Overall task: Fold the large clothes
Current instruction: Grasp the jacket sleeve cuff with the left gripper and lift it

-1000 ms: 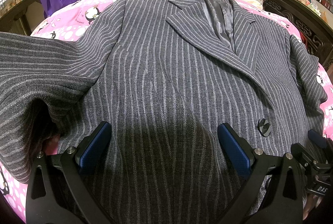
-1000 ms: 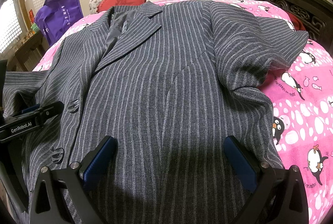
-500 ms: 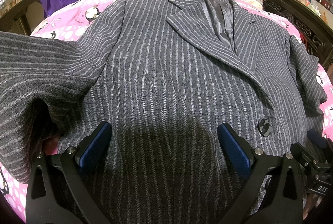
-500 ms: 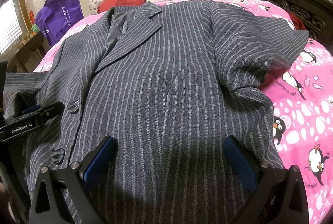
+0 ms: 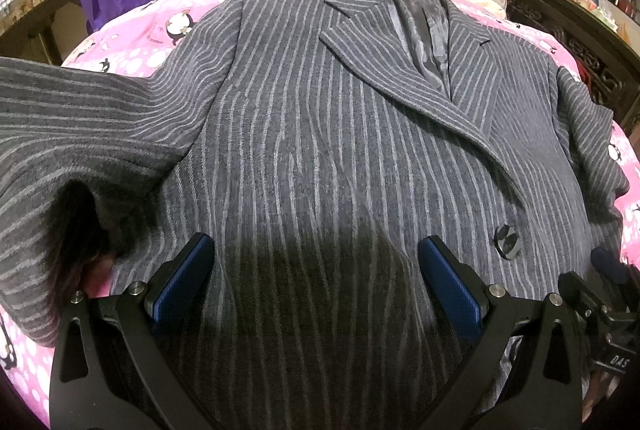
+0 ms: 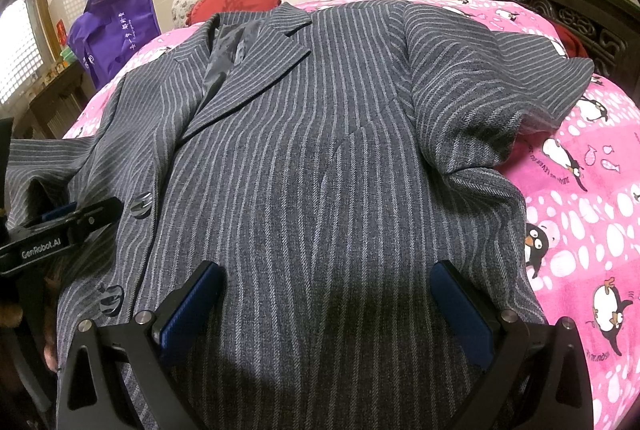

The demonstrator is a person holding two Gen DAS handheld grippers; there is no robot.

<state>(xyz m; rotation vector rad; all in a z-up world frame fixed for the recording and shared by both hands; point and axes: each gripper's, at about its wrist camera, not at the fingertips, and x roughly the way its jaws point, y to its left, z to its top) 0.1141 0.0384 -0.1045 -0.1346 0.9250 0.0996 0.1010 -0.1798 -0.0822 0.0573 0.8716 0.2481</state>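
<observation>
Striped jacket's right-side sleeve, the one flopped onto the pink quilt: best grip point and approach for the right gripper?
Probably the cuff end of the sleeve. It lies out sideways on the penguin quilt with its open edge lifted, so one finger can slide under. Come in from the right, over the bare quilt, with the right gripper, whose jaws stand open above the jacket hem.
</observation>
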